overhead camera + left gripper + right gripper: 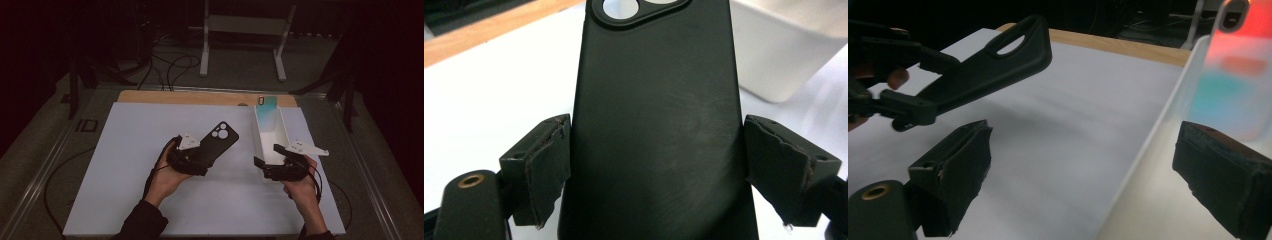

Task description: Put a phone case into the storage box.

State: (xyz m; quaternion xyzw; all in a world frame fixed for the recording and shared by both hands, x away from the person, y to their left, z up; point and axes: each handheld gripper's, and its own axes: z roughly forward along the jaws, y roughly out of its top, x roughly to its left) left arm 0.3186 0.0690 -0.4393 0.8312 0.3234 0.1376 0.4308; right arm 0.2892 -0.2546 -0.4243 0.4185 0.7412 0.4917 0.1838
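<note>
Two grippers up: your left gripper (656, 165) clamped the black phone case (212, 142), lifted at 10 o'clock of the white bin (272, 135); your right gripper (1088, 175) stood apart astride the bin's wall. Risk: edge-only grip, case could have twisted loose.

In my left gripper view, the left gripper (656, 170) clamps a black phone case (659, 130) by its two long edges — one pad (546, 167) on the left side, the other on the right. The case rises upright to the top edge, its camera cut-out (636, 10) uppermost. Behind lie the white table surface (489, 95), a wooden strip (494, 30) and — upper right — a white bin (784, 55).
</note>
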